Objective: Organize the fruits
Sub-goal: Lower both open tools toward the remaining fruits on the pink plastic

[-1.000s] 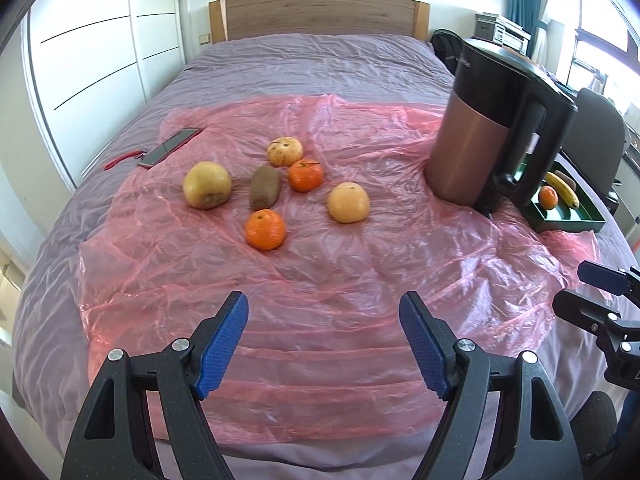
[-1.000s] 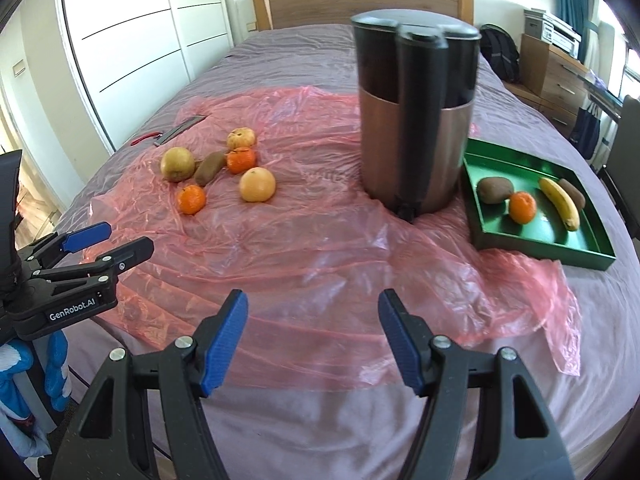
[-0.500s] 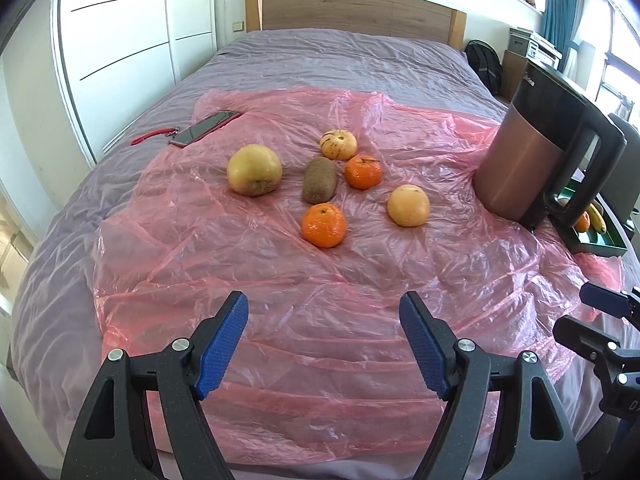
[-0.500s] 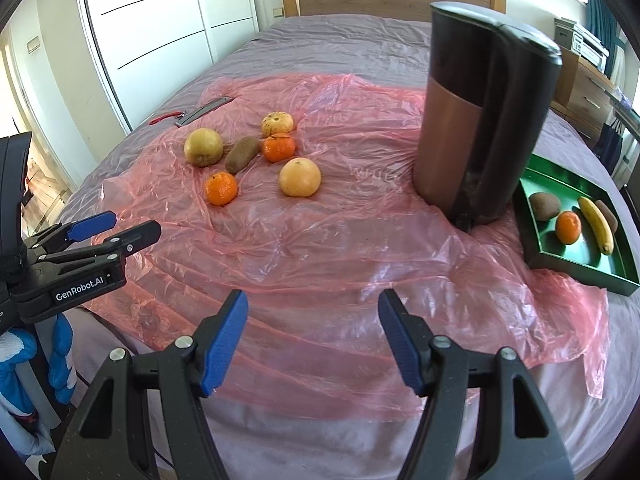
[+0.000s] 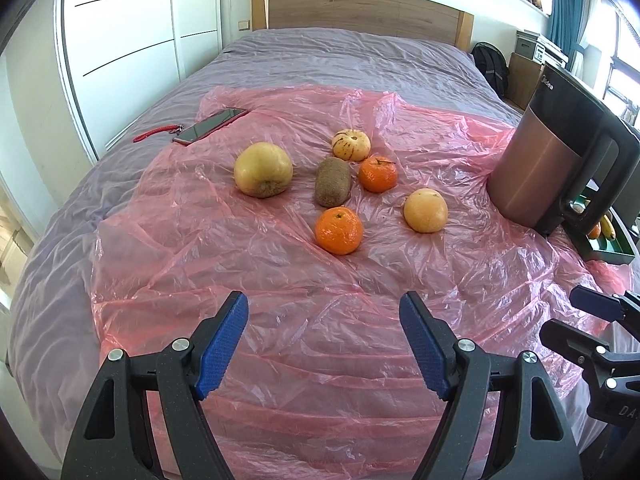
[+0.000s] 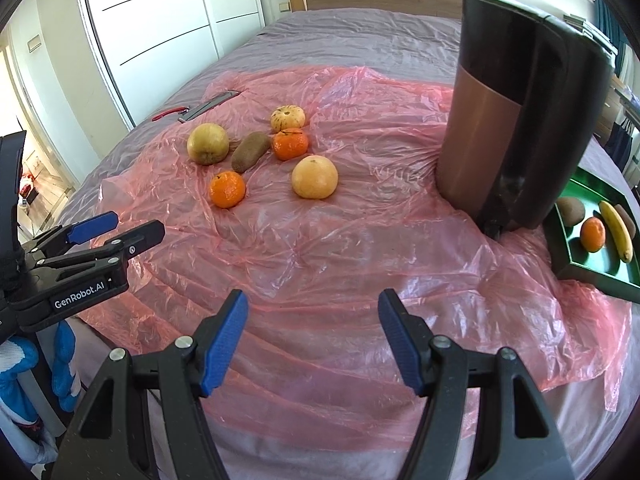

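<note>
Several fruits lie on a pink plastic sheet (image 5: 280, 280) spread over the bed. They are a yellow pear (image 5: 263, 169) (image 6: 208, 143), a kiwi (image 5: 333, 181) (image 6: 250, 151), two tangerines (image 5: 339, 230) (image 5: 377, 174) (image 6: 227, 189) (image 6: 290, 144), a pale grapefruit (image 5: 425, 210) (image 6: 314, 176) and a striped yellow fruit (image 5: 351, 144) (image 6: 287, 117). A green tray (image 6: 588, 272) at the right holds a kiwi (image 6: 571, 211), a tangerine (image 6: 593, 233) and a banana (image 6: 617, 231). My left gripper (image 5: 324, 344) and my right gripper (image 6: 313, 342) both hang open and empty above the sheet's near part.
A tall copper-and-black kettle (image 6: 516, 120) (image 5: 560, 160) stands between the loose fruits and the tray. A phone (image 5: 210, 126) with a red strap lies at the sheet's far left edge. White wardrobe doors (image 5: 120, 40) run along the left, a wooden headboard (image 5: 360, 8) at the back.
Both grippers have swung left and sunk a little toward the bed. The loose fruits now sit nearer the middle of each view, and the kettle and tray have slid right. Jaws unchanged.
</note>
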`<state>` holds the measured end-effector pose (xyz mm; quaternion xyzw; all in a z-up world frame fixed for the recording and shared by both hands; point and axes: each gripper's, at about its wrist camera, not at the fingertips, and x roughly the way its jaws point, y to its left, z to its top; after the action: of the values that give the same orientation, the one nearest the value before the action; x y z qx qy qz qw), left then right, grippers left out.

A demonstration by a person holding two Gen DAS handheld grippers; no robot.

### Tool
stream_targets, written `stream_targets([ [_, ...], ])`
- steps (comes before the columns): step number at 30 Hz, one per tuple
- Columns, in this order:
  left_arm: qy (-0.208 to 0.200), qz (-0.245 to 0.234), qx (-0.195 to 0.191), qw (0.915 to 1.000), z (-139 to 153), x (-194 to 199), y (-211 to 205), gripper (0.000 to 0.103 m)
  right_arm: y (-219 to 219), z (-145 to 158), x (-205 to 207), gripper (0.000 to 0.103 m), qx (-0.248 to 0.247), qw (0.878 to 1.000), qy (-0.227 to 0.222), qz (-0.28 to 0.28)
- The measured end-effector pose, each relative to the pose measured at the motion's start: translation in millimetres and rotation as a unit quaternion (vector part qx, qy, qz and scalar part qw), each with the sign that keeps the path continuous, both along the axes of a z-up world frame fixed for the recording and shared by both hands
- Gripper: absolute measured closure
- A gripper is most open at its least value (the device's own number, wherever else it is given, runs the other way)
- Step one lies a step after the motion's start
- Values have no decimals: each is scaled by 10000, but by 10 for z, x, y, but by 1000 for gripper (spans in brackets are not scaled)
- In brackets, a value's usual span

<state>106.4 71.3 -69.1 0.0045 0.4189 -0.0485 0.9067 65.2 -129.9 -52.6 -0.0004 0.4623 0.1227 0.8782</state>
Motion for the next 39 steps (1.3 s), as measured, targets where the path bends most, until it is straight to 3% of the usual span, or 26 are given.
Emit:
stream_targets([
  [27,-26,-65,-82,9999,-207,337,-131,30,-90,-292,580,26,259,9993,71,-254],
  [39,-14,102,-358,9993,-279,438,-6,30,-20,-297,813,26,408,9989,-102,-208],
])
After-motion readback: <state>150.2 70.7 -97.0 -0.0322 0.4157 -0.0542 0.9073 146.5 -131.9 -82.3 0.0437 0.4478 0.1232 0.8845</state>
